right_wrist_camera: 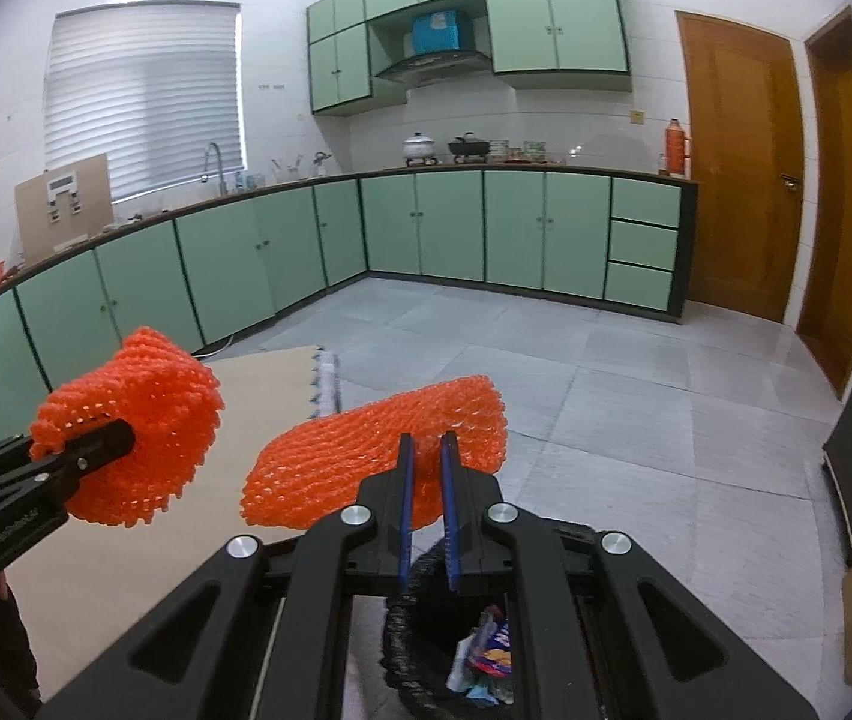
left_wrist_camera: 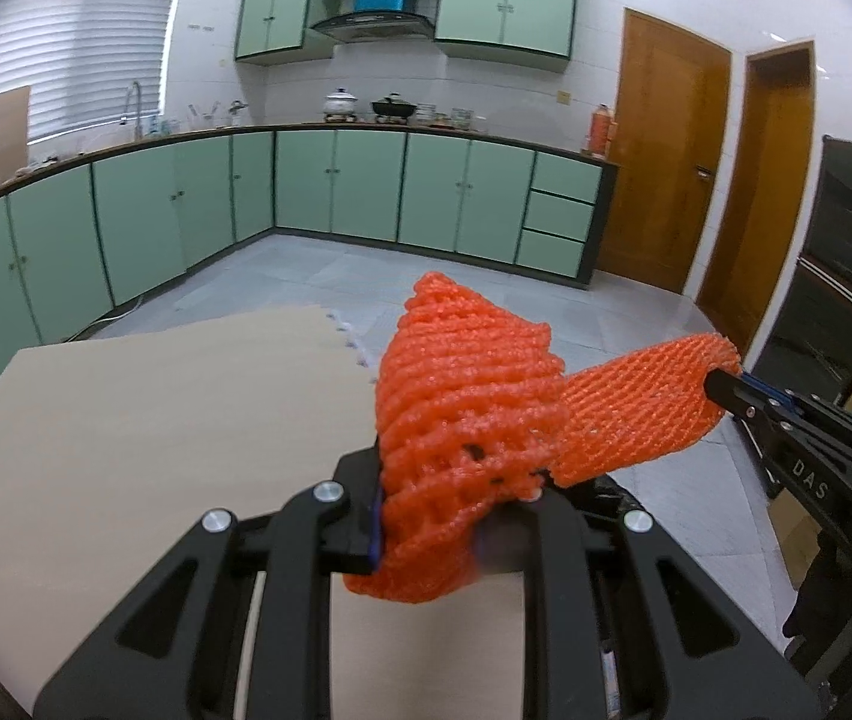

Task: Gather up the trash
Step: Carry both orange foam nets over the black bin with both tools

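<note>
Kitchen cleanup, mid-carry: two black hand-held grippers each hold a piece of orange foam fruit netting above a pale wooden tabletop [left_wrist_camera: 126,420].

The left gripper [left_wrist_camera: 432,516] has its jaws closed down on a bunched, cone-shaped net sleeve [left_wrist_camera: 462,396] — the mesh bulges up and out between the fingers and hides the right-hand pad. From the right wrist camera the same gripper [right_wrist_camera: 96,444] enters from the left edge, its net [right_wrist_camera: 138,420] puffed out around the fingertip.

The right gripper [right_wrist_camera: 426,480] is pinched nearly shut on a flatter, oblong net sleeve [right_wrist_camera: 378,456]; its blue-edged pads press a thin fold of the mesh, and the rest of the sleeve fans out ahead of the fingers and to their left. In the left wrist view that gripper [left_wrist_camera: 726,384] reaches in from the right, its net [left_wrist_camera: 636,414] just beside the other one, the two overlapping from this angle.

Directly below the right gripper stands a bin lined with a black bag [right_wrist_camera: 420,612], colourful wrappers [right_wrist_camera: 492,654] already inside. Mint-green cabinets [right_wrist_camera: 456,228], a grey tiled floor [right_wrist_camera: 606,372] and two wooden doors [right_wrist_camera: 738,168] fill the background.
</note>
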A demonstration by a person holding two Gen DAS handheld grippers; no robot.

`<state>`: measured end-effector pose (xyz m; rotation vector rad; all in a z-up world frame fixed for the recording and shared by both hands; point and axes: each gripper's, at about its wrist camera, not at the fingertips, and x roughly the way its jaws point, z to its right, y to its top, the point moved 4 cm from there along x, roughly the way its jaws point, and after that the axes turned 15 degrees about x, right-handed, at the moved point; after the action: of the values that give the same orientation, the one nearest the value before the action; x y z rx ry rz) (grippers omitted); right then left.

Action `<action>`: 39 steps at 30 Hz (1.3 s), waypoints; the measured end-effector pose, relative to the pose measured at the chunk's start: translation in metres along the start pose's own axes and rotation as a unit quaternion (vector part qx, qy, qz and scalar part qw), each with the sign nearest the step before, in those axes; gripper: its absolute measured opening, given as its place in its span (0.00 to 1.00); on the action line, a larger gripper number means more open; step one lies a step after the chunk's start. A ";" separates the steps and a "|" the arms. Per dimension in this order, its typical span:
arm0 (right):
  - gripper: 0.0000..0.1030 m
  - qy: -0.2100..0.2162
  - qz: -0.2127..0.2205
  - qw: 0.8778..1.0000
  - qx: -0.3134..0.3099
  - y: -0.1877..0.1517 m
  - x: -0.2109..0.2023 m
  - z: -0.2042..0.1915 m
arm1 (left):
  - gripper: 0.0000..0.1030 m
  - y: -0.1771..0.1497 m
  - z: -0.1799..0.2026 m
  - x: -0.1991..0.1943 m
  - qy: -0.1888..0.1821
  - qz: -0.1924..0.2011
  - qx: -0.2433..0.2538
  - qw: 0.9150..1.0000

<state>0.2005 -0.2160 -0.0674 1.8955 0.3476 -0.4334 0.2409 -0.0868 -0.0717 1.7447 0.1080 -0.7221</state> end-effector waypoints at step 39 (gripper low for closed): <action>0.09 -0.137 -0.062 0.984 0.093 -0.049 0.053 0.190 | 0.33 -0.016 0.151 0.163 -0.121 -0.077 0.065 0.988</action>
<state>0.2010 -0.3747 -0.1945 1.9672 0.2491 -0.8260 0.3035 -0.2662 -0.1887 1.7707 0.0308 -1.0686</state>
